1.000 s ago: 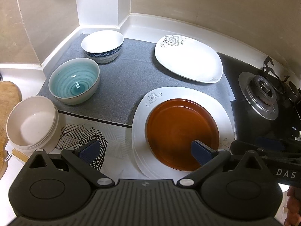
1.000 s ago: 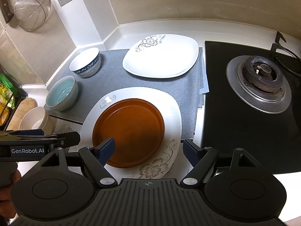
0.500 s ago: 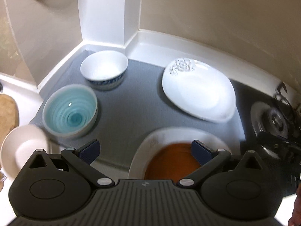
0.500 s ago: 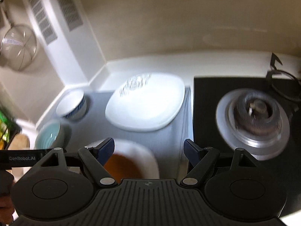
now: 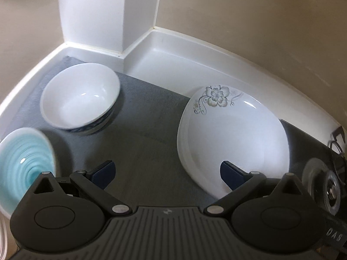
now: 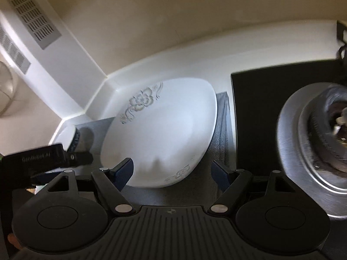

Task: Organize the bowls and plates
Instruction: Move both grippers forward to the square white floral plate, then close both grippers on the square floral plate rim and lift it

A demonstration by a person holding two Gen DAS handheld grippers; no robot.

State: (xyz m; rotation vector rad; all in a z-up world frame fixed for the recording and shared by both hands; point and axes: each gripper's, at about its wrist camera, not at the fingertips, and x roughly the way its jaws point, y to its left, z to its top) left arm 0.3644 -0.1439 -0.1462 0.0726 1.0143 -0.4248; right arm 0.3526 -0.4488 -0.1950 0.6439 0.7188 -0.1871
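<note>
A white square plate with a grey flower print (image 5: 234, 134) lies on the grey mat (image 5: 143, 138); it also shows in the right wrist view (image 6: 160, 140). My left gripper (image 5: 167, 174) is open and empty, its right finger over the plate's near left edge. My right gripper (image 6: 173, 170) is open and empty, straddling the plate's near edge. A white bowl with a blue band (image 5: 80, 97) stands at the back left of the mat, and a teal ribbed bowl (image 5: 21, 164) at the left edge. The stacked plates are out of view.
A gas burner (image 6: 316, 138) on a black hob (image 6: 256, 99) lies right of the mat. White raised counter edges and a wall corner (image 5: 121, 52) close the back. The left gripper's body (image 6: 45, 158) shows at left in the right wrist view.
Both grippers have moved forward and down from over the orange plate stack to the flower plate at the back. The stack has dropped out of view. Both stay open.
</note>
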